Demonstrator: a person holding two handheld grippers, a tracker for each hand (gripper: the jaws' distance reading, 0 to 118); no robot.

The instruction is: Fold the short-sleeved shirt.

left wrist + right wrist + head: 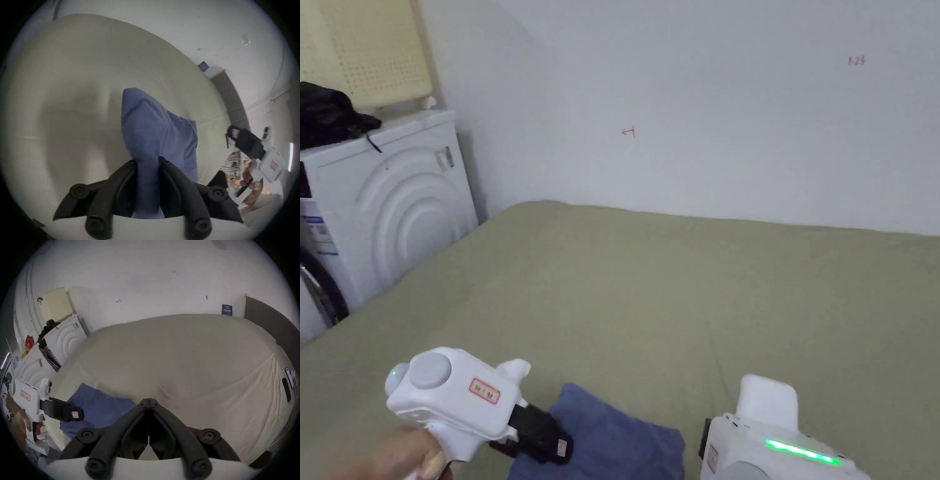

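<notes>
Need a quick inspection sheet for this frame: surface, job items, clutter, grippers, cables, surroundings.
Surface: bed with olive sheet, lightly wrinkled.
Job's things: blue shirt, bunched near the front edge.
Clutter: dark bundle atop the washing machine.
Grippers: left hand-held gripper shut on the blue shirt; right hand-held gripper shut, holding nothing, beside the shirt.
Cables: nothing seen.
Surroundings: white wall behind the bed.
</notes>
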